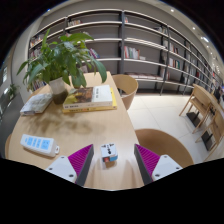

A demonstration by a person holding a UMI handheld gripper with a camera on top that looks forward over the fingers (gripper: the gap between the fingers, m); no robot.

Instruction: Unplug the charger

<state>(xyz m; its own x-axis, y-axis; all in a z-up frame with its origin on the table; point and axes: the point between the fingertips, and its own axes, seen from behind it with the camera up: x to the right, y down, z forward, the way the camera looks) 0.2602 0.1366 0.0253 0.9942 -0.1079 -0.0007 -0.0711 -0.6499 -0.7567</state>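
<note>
A small white cube charger (108,153) with blue and red marks lies on the light wooden table (100,125), between my fingers near their tips, with a gap at each side. My gripper (112,158) is open, its magenta pads (82,158) standing apart on either side of the charger. A white power strip (40,145) lies on the table to the left of the fingers. No cable between charger and strip shows.
A potted green plant (62,60) stands at the far left of the table, with books (90,97) beside it and a paper stack (36,103). Wooden chairs (125,88) stand by the table; another chair (204,105) is to the right. Bookshelves (140,45) line the back wall.
</note>
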